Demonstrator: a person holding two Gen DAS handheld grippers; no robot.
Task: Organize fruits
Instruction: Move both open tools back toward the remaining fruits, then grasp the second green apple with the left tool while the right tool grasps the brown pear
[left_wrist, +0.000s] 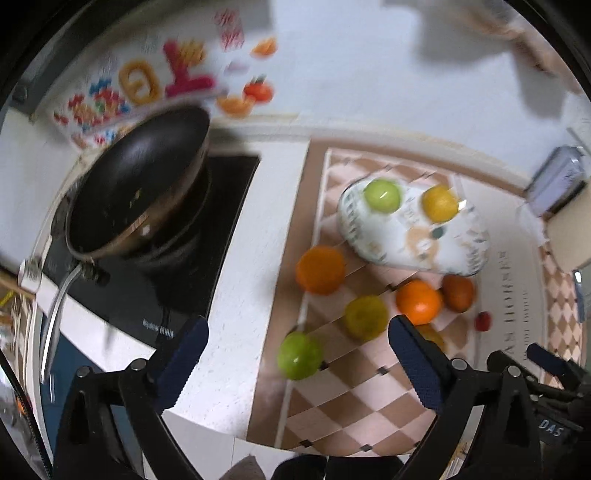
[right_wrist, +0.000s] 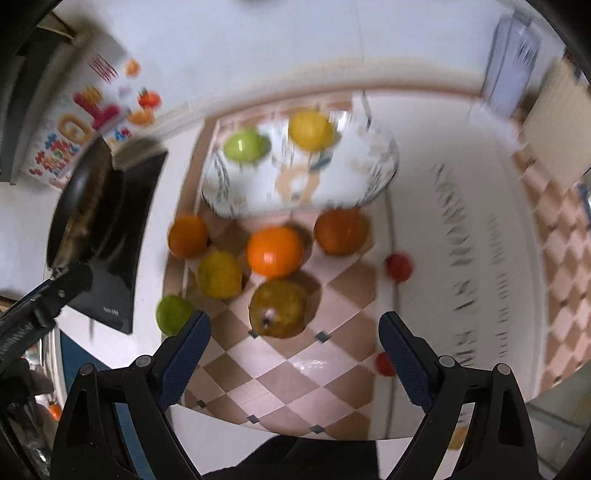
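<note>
A white patterned bowl (left_wrist: 436, 240) (right_wrist: 347, 181) stands on a checkered mat (left_wrist: 354, 398) (right_wrist: 280, 373) and holds a green apple (left_wrist: 382, 195) (right_wrist: 245, 144) and a yellow lemon (left_wrist: 439, 203) (right_wrist: 311, 130). Loose on the mat lie oranges (left_wrist: 320, 269) (left_wrist: 419, 301) (right_wrist: 274, 252) (right_wrist: 187, 236) (right_wrist: 341, 232), a yellow fruit (left_wrist: 365, 317) (right_wrist: 219, 274), a green apple (left_wrist: 300, 355) (right_wrist: 173, 314), a brown pear (right_wrist: 279, 308) and small red fruits (right_wrist: 399, 266) (right_wrist: 384, 363). My left gripper (left_wrist: 295, 365) is open above the mat's left edge, over the loose green apple. My right gripper (right_wrist: 291, 354) is open just before the pear.
A black frying pan (left_wrist: 140, 192) (right_wrist: 79, 206) sits on a black cooktop (left_wrist: 177, 280) (right_wrist: 122, 258) to the left. A colourful sticker sheet (left_wrist: 147, 88) hangs on the wall behind. A clear container (left_wrist: 557, 181) (right_wrist: 513, 62) stands at the back right. The counter edge runs along the front.
</note>
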